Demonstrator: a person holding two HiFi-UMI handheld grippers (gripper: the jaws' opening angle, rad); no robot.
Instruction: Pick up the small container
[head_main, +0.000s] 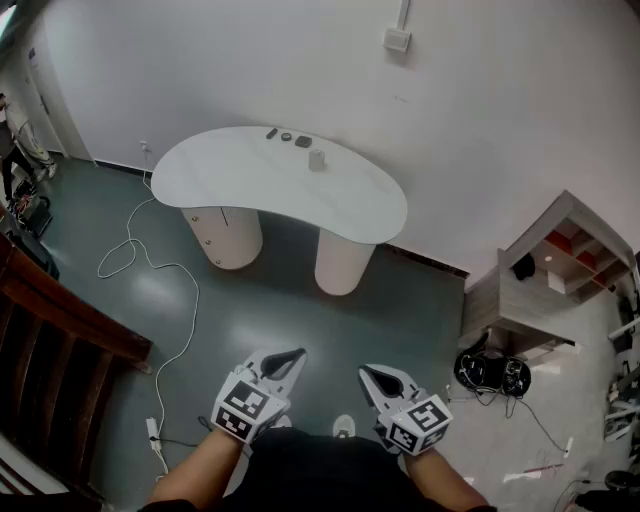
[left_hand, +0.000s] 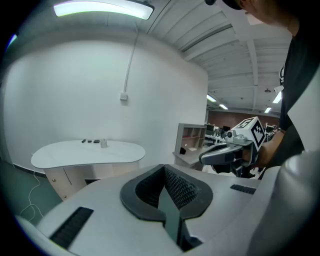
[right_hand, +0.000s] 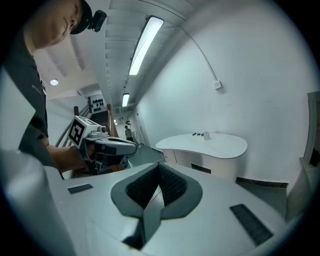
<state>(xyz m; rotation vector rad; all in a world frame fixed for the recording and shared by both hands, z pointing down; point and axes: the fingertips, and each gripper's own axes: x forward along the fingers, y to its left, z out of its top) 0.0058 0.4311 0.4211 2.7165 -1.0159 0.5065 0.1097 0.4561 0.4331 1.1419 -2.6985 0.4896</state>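
A small pale container (head_main: 317, 159) stands near the far edge of a white curved table (head_main: 250, 190); it also shows small in the left gripper view (left_hand: 103, 143) and the right gripper view (right_hand: 206, 135). Three small dark items (head_main: 287, 137) lie just behind it. Both grippers hang far from the table, over the floor near my body. My left gripper (head_main: 287, 359) is shut with nothing in it, and so is my right gripper (head_main: 372, 376). In each gripper view the two jaws meet with no gap.
A white cable (head_main: 150, 262) trails over the grey floor left of the table. A wooden chair (head_main: 50, 350) stands at the left. At the right are a low shelf unit (head_main: 545, 270) and black gear with cords (head_main: 490, 372). A wall box (head_main: 397, 39) hangs above the table.
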